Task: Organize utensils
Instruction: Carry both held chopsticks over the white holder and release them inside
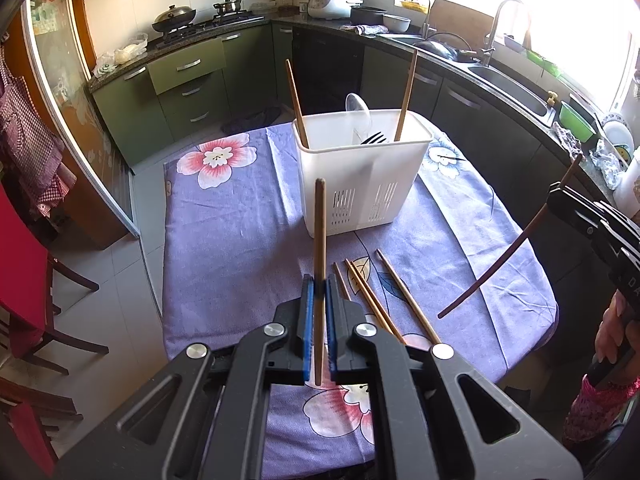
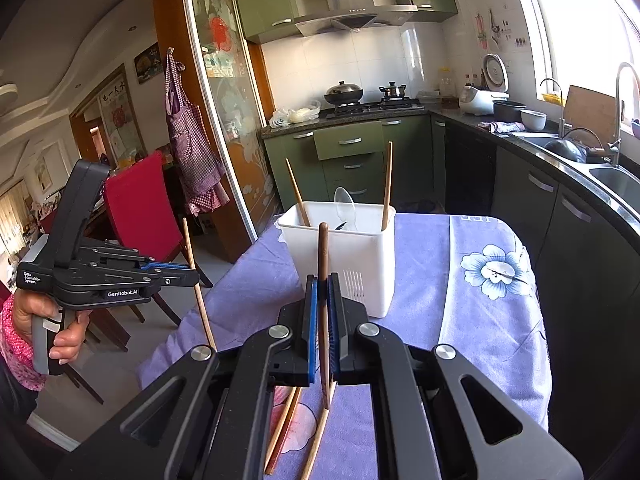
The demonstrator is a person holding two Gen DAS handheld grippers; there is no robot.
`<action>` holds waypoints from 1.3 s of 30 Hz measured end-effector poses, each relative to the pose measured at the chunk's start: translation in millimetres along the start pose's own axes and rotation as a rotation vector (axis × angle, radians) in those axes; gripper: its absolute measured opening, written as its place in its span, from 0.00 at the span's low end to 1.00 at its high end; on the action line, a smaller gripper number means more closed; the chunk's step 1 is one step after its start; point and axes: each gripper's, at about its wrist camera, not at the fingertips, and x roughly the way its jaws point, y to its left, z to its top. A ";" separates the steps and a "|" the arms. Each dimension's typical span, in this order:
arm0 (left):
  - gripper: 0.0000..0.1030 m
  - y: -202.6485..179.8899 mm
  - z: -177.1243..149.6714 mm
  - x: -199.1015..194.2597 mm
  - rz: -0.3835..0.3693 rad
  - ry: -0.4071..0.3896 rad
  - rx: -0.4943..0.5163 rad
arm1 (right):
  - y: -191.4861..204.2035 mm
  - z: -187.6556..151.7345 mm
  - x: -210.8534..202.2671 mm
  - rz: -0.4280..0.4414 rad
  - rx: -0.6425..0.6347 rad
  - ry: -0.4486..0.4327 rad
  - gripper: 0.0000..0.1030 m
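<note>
A light wooden chopstick [image 1: 319, 276] is clamped upright between the blue pads of the left tool [image 1: 319, 292], low in the centre of the left wrist frame. A darker chopstick [image 2: 323, 320] is pinched in the same way by the right tool [image 2: 322, 304], at the centre of the right wrist frame. The white utensil caddy [image 1: 360, 184] stands on the cloth-covered counter [image 1: 224, 240], above centre in both frames and ahead of both tools. Two chopsticks, a clear spoon [image 1: 357, 110] and a black fork [image 1: 374, 138] already stand in it.

The step in hand is judged to be dropping the held sticks into the caddy. Each stick is best brought above the rim, kept near vertical, and lowered into a compartment before the pads are parted. One tool should be moved at a time, so that the sticks already leaning inside are not knocked.

Several loose chopsticks [image 1: 384, 300] lie on the cloth between the left tool and the caddy. Their lower ends are covered by the tool body, so an exact count cannot be given. The caddy's inner dividers are barely visible, and the lower right of the counter is cut off.
</note>
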 end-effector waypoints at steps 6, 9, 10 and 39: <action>0.05 -4.0 24.9 -26.1 -0.009 -0.066 0.017 | 6.4 33.6 -9.0 0.002 -0.037 -0.037 0.06; 0.05 -8.0 43.2 -42.2 -0.024 -0.106 0.027 | 8.8 58.6 -12.3 0.008 -0.047 -0.057 0.06; 0.05 -9.4 50.7 -48.3 -0.027 -0.125 0.029 | 9.4 67.7 -13.1 0.008 -0.051 -0.065 0.06; 0.06 -0.4 146.9 45.2 0.051 -0.142 0.001 | -55.4 135.1 132.6 -0.054 0.028 0.030 0.07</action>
